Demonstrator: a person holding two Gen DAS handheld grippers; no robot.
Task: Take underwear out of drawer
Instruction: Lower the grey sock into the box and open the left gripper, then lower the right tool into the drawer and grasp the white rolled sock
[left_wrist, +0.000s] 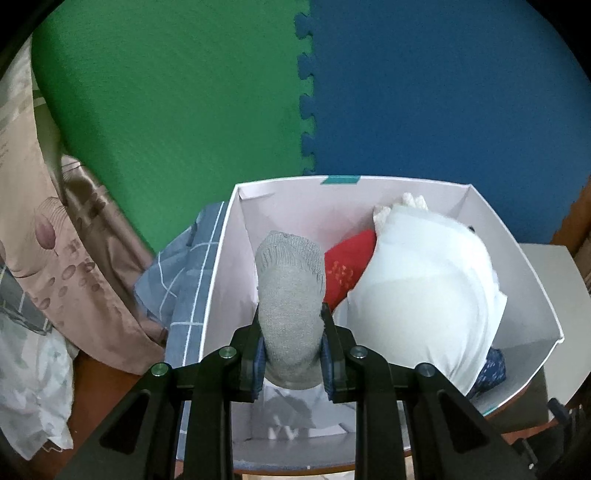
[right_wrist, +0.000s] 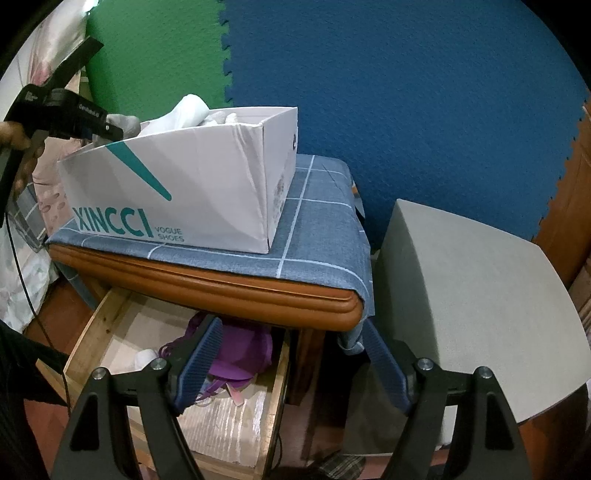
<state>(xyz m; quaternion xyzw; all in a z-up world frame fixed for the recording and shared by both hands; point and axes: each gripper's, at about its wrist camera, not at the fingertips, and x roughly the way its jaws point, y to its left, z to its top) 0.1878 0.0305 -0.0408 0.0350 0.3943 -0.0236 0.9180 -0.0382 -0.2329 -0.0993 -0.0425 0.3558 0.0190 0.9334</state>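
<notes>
A grey sock (left_wrist: 290, 310) is seen pinched between the pads of the left hand-held gripper (left_wrist: 291, 343), its jaws drawn nearly together on the fabric, above the near end of a white shoebox (left_wrist: 532, 266). The box rests on a surface draped in a blue checked cloth (right_wrist: 317, 229) and already holds a white garment (left_wrist: 424, 280), a red item (left_wrist: 347, 266) and a dark blue patterned piece (left_wrist: 491, 369); it appears to serve as the collecting bin, which would explain why the sock is held over its open top, judged to be ready for release.

Below the surface, the wooden drawer (right_wrist: 85, 343) is shown pulled open. Purple underwear (right_wrist: 243, 354) lies bunched near its back, with a small white item (right_wrist: 146, 356) beside it. The right hand-held gripper (right_wrist: 291, 362) is held over the drawer's right side with jaws spread wide and nothing between them, seemingly poised for the next pick. At least 2 items remain to be taken out, so the task is judged partly done.
</notes>
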